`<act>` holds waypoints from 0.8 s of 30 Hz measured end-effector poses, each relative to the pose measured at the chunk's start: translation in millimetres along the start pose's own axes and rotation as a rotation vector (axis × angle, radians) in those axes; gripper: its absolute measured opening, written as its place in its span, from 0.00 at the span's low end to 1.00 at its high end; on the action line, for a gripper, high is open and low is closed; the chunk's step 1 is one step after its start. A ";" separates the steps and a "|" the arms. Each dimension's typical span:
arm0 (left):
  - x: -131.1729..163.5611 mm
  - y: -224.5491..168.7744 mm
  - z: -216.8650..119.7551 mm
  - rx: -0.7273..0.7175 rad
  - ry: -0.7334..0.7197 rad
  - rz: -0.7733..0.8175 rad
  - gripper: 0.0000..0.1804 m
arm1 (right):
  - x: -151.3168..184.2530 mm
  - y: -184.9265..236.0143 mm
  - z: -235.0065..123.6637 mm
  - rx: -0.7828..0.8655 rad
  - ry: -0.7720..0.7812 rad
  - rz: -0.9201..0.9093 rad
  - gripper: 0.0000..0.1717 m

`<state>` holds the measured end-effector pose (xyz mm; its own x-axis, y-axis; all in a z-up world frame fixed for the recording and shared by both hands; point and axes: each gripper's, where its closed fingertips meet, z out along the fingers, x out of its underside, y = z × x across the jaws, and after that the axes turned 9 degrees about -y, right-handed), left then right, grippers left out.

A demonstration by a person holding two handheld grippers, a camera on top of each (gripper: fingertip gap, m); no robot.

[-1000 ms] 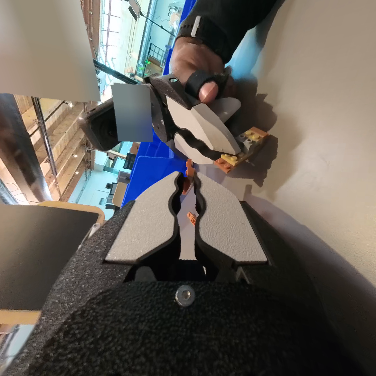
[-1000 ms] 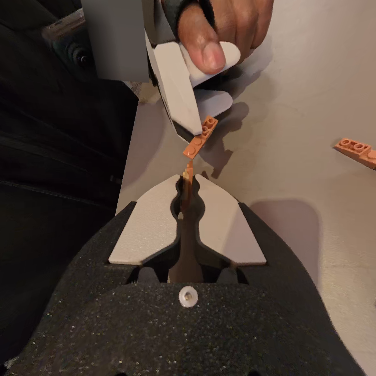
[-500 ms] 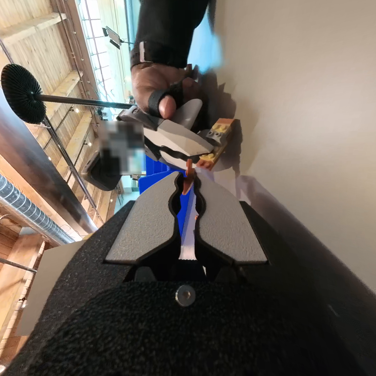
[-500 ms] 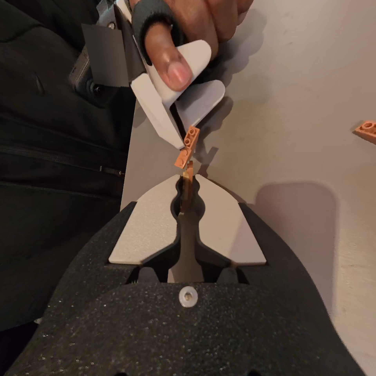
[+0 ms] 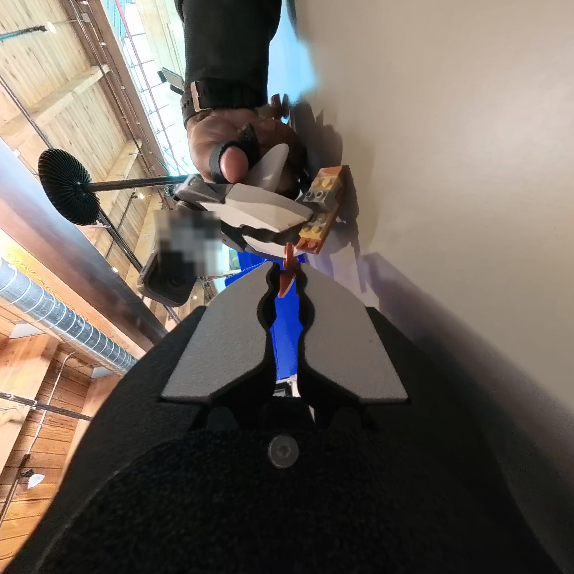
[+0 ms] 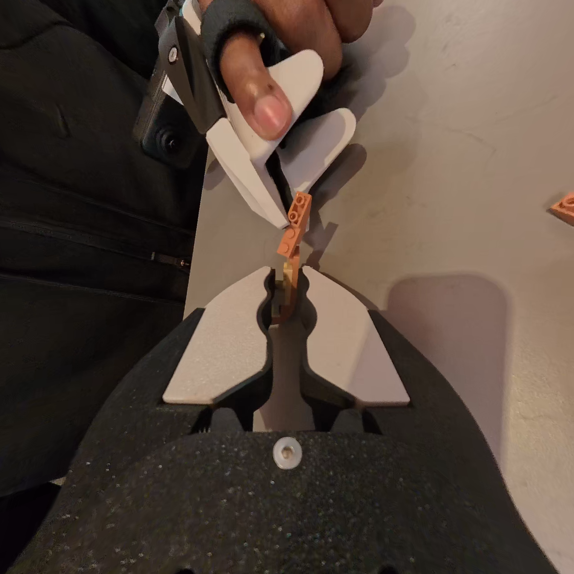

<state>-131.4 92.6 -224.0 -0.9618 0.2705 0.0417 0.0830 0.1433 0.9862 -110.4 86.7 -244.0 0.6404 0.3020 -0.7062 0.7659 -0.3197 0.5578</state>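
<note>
Right wrist view: two claws (image 6: 287, 270) (image 6: 293, 217), three brick pieces (image 6: 290, 289) (image 6: 295, 226) (image 6: 563, 209).

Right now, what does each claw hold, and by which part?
Left claw: small orange toy-brick plate, gripped edge-on near its middle. Right claw: orange, yellow and grey brick assembly, clamped across its middle.

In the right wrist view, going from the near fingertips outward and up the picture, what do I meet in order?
Layered brick assembly between the right gripper's fingertips → orange plate → left gripper's white fingers → thumb.
</note>
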 end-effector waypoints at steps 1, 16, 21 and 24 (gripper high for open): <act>-0.1 0.5 -0.1 -0.002 -0.002 0.002 0.05 | 0.0 0.4 0.0 -0.003 0.000 -0.001 0.08; -9.9 3.0 -1.6 -0.033 -0.017 0.193 0.05 | -1.8 2.9 0.8 -0.004 -0.010 -0.026 0.14; -10.6 4.5 -3.2 -0.058 -0.017 0.232 0.05 | -1.9 1.9 0.4 0.015 -0.007 -0.038 0.17; -13.2 6.6 -3.0 -0.074 -0.020 0.246 0.05 | -4.0 -0.5 -1.7 0.042 -0.016 -0.048 0.18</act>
<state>-119.0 87.1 -217.6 -0.9097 0.3077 0.2790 0.2935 0.0009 0.9560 -113.2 87.2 -240.7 0.6014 0.3037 -0.7390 0.7927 -0.3423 0.5045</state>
